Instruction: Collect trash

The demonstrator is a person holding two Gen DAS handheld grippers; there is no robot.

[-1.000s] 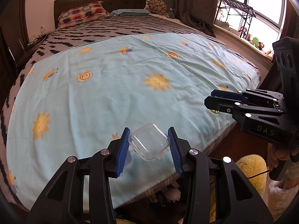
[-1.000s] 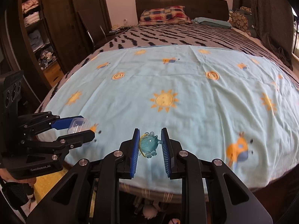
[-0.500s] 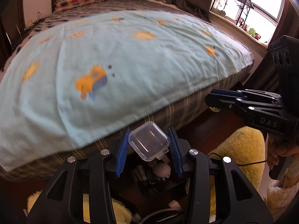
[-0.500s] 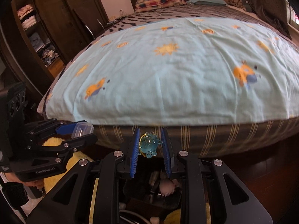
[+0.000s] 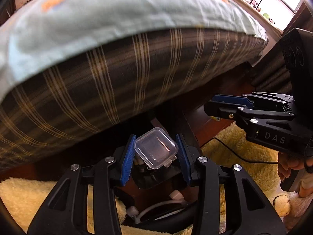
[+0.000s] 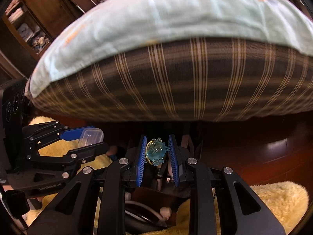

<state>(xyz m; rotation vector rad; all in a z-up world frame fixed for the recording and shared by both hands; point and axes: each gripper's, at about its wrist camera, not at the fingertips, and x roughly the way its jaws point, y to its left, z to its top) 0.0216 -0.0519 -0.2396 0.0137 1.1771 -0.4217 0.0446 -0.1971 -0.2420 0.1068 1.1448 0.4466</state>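
My left gripper is shut on a small clear plastic box, held below the bed edge over a dark container on the floor. The box also shows in the right wrist view in the left gripper. My right gripper is shut on a small translucent blue figurine with a gold cord, held above the same dark container. In the left wrist view the right gripper is at the right, its jaws close together.
The bed side with dark striped fabric and a pale blue sheet fills the upper view. A fluffy yellow rug covers the floor. White cables lie near the container. Dark wood floor is at the right.
Both grippers have dropped from above the bed to below its edge, near the floor, each still holding its item. The bed top has left the view.
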